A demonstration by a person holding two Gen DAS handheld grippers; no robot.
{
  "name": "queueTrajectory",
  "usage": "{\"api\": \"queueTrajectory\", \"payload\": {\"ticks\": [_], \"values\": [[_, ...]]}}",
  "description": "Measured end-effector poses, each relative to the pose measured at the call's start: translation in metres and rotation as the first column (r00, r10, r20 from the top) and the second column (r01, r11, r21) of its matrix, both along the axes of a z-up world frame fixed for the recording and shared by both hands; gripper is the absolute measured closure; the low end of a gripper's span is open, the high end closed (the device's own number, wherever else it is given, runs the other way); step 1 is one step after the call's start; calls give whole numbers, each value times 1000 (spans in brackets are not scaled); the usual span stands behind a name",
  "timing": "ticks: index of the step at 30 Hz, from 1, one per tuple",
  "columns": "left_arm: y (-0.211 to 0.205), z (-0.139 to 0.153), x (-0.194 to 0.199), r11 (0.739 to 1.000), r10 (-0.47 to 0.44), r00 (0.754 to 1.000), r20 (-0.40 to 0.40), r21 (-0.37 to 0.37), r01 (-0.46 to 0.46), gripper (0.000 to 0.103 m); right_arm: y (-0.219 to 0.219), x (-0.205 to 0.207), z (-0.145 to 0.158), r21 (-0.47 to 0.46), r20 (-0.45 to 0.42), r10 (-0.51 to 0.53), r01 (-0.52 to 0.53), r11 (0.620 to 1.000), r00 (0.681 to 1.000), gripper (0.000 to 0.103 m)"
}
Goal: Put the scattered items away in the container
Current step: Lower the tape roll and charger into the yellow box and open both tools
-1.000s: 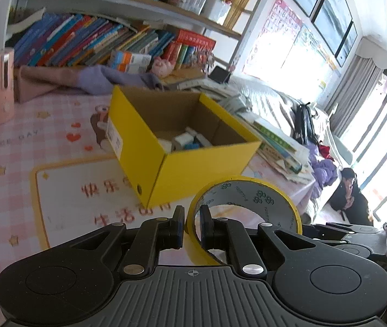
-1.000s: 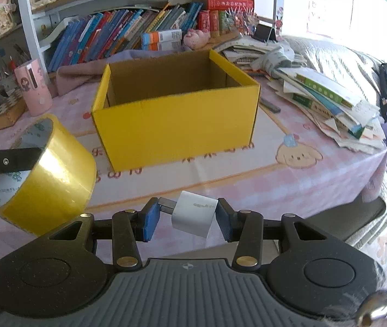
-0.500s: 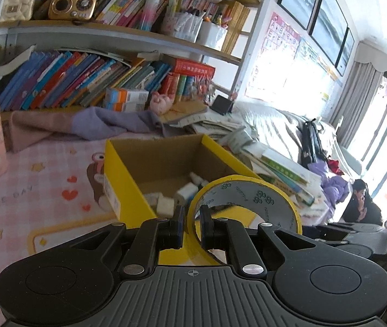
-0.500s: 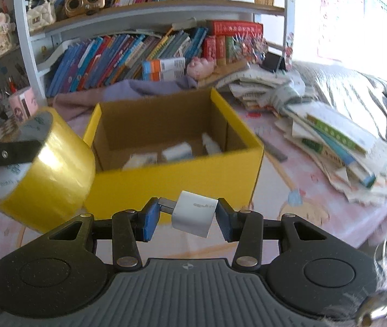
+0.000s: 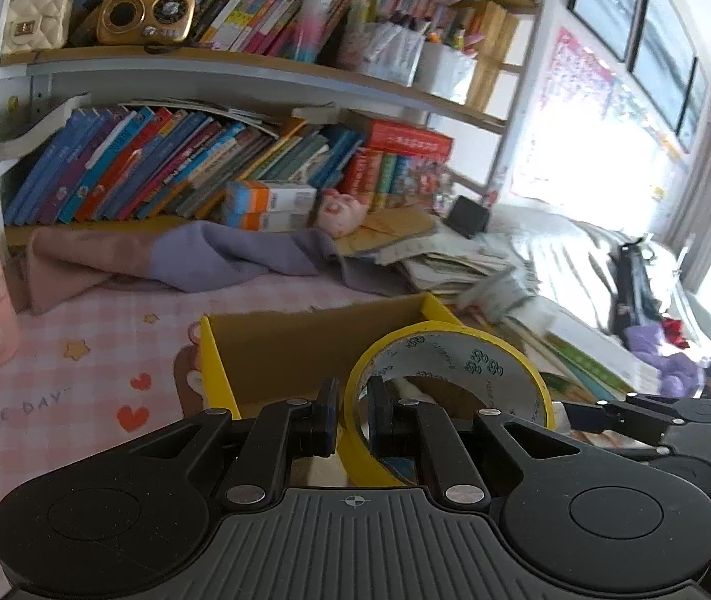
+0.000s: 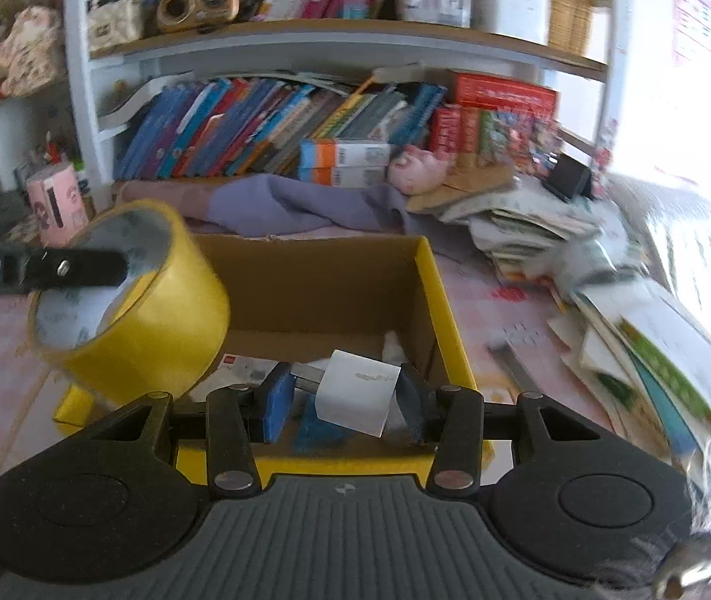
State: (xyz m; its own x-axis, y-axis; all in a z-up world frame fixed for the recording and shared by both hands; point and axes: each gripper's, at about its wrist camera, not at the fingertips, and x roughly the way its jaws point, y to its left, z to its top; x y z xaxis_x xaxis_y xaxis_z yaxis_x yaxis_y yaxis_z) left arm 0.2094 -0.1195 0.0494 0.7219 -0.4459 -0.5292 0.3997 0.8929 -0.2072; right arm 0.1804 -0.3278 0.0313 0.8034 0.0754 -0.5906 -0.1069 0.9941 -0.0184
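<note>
Tape roll (image 5: pixel 448 400), yellow, sits pinched by its wall in the left tongs (image 5: pixel 353 415) in the left wrist view, held over the open yellow box (image 5: pixel 215 355); the roll and tongs hide nearly all of the box's inside, and the right tongs show only as black arms at the right edge. The right wrist view looks down into the box (image 6: pixel 448 320), where blurred white and blue items lie on the floor, and shows the right tongs (image 6: pixel 340 397) pinching a white charger plug (image 6: pixel 358 397) above the near wall, with the roll (image 6: pixel 140 310) left of it. Behind, the pink checked worktop (image 5: pixel 55 400) meets a crowded bookshelf (image 5: pixel 205 75); bright windows wash out the right.
</note>
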Motion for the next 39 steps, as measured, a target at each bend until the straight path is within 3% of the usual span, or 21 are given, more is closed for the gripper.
{"api": "queueTrajectory", "payload": {"ticks": [5, 10, 19, 32, 35, 39], "values": [[-21, -5, 30, 997, 7, 1000, 1, 79, -7, 93, 0, 37, -14, -44, -47, 108, -110, 993, 993, 61], [-43, -22, 59, 987, -9, 998, -55, 160, 18, 93, 3, 68, -32, -66, -133, 190, -200, 977, 973, 60], [-64, -43, 85, 968, -2, 994, -106, 250, 29, 93, 8, 91, -54, -62, -235, 268, -289, 955, 934, 60], [-78, -55, 89, 960, 26, 989, -145, 278, 15, 92, 12, 93, -54, -56, -273, 329, -356, 933, 904, 60], [-78, -51, 84, 962, 25, 992, -123, 272, 10, 88, 11, 92, -54, -46, -273, 327, -351, 935, 905, 60], [-75, -42, 73, 961, 35, 996, -77, 275, -12, 70, 11, 91, -52, -42, -258, 322, -343, 938, 911, 60]]}}
